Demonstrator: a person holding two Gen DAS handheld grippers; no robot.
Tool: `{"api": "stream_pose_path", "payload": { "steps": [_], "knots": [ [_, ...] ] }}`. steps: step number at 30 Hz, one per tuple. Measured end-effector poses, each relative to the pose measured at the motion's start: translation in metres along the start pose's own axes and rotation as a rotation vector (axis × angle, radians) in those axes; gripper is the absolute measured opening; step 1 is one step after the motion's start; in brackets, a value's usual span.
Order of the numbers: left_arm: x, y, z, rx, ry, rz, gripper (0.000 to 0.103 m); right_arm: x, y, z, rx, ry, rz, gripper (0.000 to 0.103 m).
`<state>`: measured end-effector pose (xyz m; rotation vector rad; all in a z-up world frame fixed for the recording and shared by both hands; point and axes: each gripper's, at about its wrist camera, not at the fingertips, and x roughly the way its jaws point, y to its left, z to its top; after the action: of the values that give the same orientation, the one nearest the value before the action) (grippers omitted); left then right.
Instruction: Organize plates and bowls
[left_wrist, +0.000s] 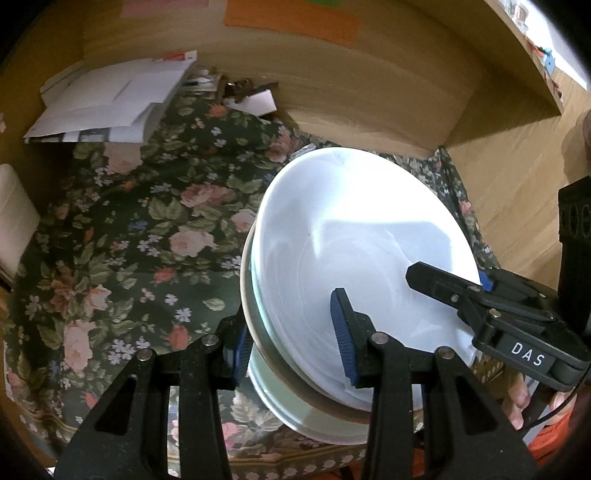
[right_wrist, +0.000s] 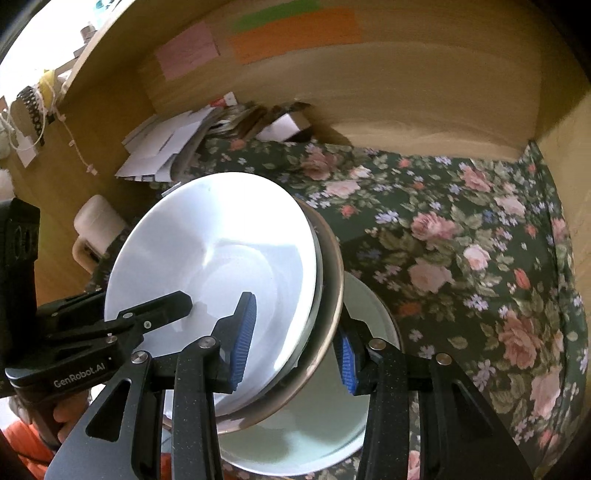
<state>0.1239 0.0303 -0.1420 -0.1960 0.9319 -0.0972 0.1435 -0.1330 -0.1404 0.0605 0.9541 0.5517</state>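
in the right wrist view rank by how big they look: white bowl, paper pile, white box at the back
1. white bowl, though it is nearest the camera
2. paper pile
3. white box

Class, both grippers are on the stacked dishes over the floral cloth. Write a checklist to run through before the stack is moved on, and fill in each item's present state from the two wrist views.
1. Left gripper straddles the stack's rim, one finger inside the white bowl, one outside: ok.
2. Right gripper straddles the opposite rim likewise: ok.
3. Pads firmly clamped on the rims: cannot tell.
4. Stack level: not ok, the white bowl and the brown-rimmed dish tilt over the pale plate.
5. Pale plate included in either grip: cannot tell.
6. Floral cloth to the right offers free room: ok.
7. Papers at the back stand apart from the stack: ok.
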Motion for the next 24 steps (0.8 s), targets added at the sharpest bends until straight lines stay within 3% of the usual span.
{"api": "stream_pose_path", "payload": {
  "steps": [12, 18, 24],
  "knots": [
    [0.026, -0.012, -0.007, 0.014, 0.087, 0.005, 0.040, 0.015, -0.025, -0.015, 0.073, 0.066, 0.018, 0.037],
    [0.025, -0.010, -0.006, 0.040, 0.062, 0.004, 0.040, 0.016, -0.027, -0.018, 0.064, 0.056, 0.030, 0.038],
    [-0.001, -0.010, 0.002, 0.057, -0.050, 0.053, 0.040, -0.009, -0.021, -0.010, 0.027, -0.049, -0.019, 0.042]
  ]
}}
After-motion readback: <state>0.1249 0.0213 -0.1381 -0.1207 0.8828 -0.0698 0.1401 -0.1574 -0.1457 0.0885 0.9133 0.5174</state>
